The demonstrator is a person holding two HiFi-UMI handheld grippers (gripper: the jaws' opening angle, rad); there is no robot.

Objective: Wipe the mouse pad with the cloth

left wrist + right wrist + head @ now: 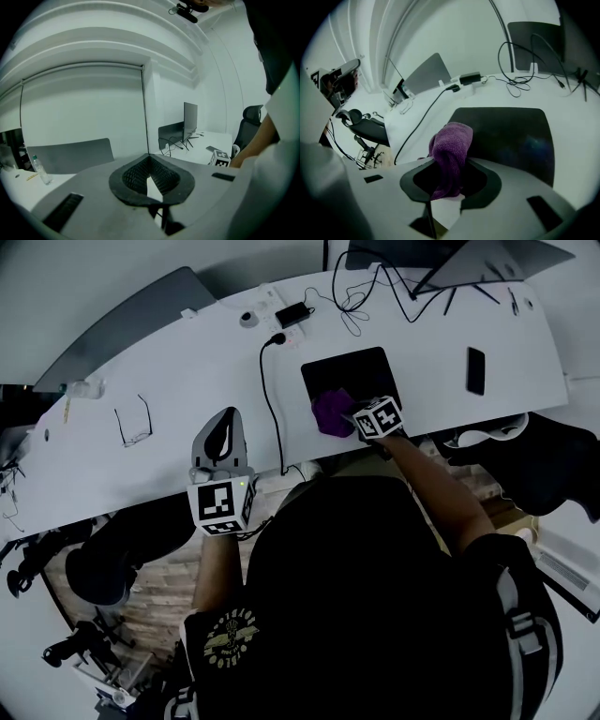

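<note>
A black mouse pad (349, 374) (511, 136) lies on the white desk (187, 381) right of the middle. My right gripper (354, 418) (449, 185) is shut on a purple cloth (332, 412) (450, 154), which hangs over the pad's near left corner. My left gripper (223, 432) (150, 180) is held up near the desk's front edge, left of the black cable, with its jaws together and nothing between them. It points away from the pad.
A black cable (271, 399) runs from a power strip (281, 320) to the front edge. Glasses (133, 423) lie at the left, a phone (476, 370) at the right, a monitor stand (450, 277) with tangled cables behind. An office chair (525, 460) stands at the right.
</note>
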